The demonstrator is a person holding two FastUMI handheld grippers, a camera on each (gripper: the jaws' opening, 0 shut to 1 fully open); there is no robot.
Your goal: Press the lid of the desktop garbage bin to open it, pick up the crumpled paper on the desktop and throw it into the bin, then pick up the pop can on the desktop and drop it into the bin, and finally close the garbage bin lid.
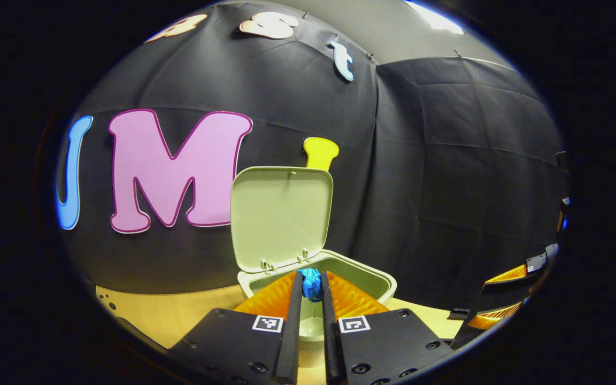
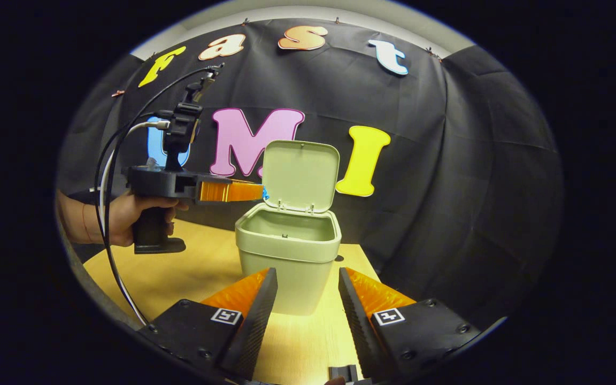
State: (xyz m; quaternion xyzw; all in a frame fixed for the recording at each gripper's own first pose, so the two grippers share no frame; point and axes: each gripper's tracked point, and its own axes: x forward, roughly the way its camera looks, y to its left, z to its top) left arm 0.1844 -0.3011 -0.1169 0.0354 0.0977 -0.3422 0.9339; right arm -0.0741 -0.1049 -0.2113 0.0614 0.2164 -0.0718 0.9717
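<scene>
My left gripper pinches blue crumpled paper above open garbage bin, lid upright. My right gripper gapes, holding nothing, near bin front.

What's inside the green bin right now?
The bin stands open with its lid up. The part of its inside that shows looks bare; the front wall hides the bottom. The blue paper is pinched in the left gripper, not dropped yet.

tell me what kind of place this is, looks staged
Probably a staged recording booth, not a home: black cloth wall hung behind a bare wooden tabletop, one small garbage bin with its lid up, and a hand holding the cabled left gripper, which pinches blue crumpled paper.
</scene>
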